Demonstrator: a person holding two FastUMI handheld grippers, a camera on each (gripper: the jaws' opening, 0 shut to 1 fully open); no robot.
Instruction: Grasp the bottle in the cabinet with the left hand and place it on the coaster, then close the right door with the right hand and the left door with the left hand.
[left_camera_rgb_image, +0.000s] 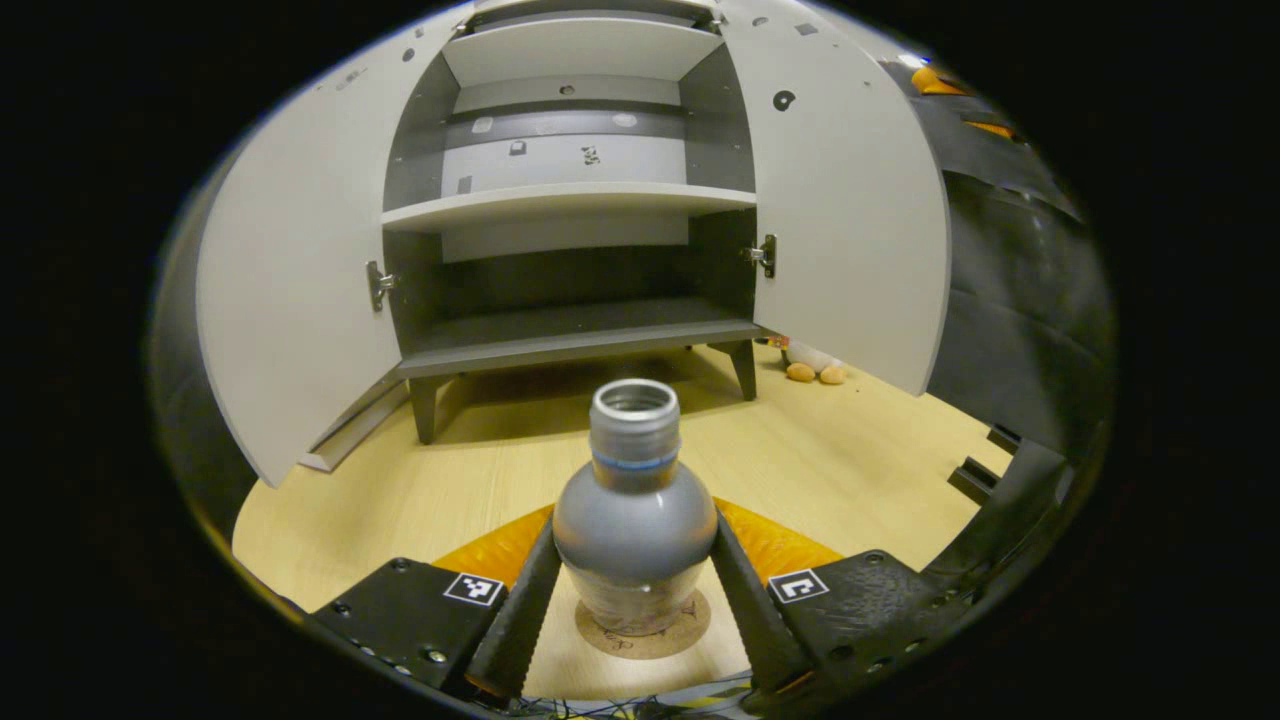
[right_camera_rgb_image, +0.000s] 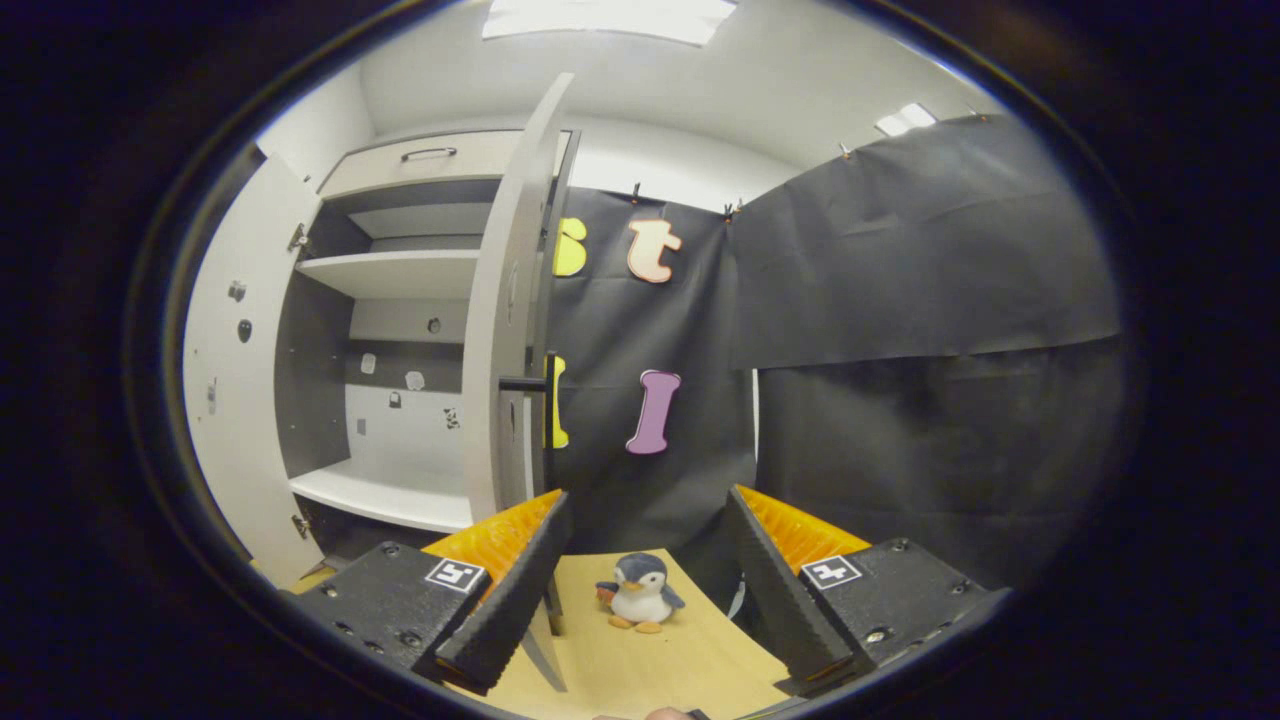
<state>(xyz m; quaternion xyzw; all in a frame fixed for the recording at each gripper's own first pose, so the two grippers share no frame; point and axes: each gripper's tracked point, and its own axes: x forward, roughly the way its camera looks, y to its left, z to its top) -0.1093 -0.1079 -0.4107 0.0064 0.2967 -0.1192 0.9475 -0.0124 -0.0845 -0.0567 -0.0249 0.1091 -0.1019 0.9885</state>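
A grey bottle (left_camera_rgb_image: 634, 520) with an open neck stands upright on a round cork coaster (left_camera_rgb_image: 690, 625) on the wooden table. My left gripper (left_camera_rgb_image: 633, 528) is shut on the bottle, one finger pressed against each side of its round body. Beyond it the cabinet (left_camera_rgb_image: 570, 200) stands with bare shelves, its left door (left_camera_rgb_image: 300, 270) and right door (left_camera_rgb_image: 850, 220) both swung wide. In the right gripper view my right gripper (right_camera_rgb_image: 648, 510) is open and holds nothing. It faces the right door (right_camera_rgb_image: 505, 330) almost edge-on, close on its left, with the door's dark handle (right_camera_rgb_image: 520, 383) sticking out.
A small penguin toy (right_camera_rgb_image: 640, 590) sits on the wooden table (right_camera_rgb_image: 690, 660) just past the right gripper's fingers, beside the cabinet; it also lies behind the right door (left_camera_rgb_image: 812, 362). Black cloth walls close off the right side. The cabinet stands on short legs.
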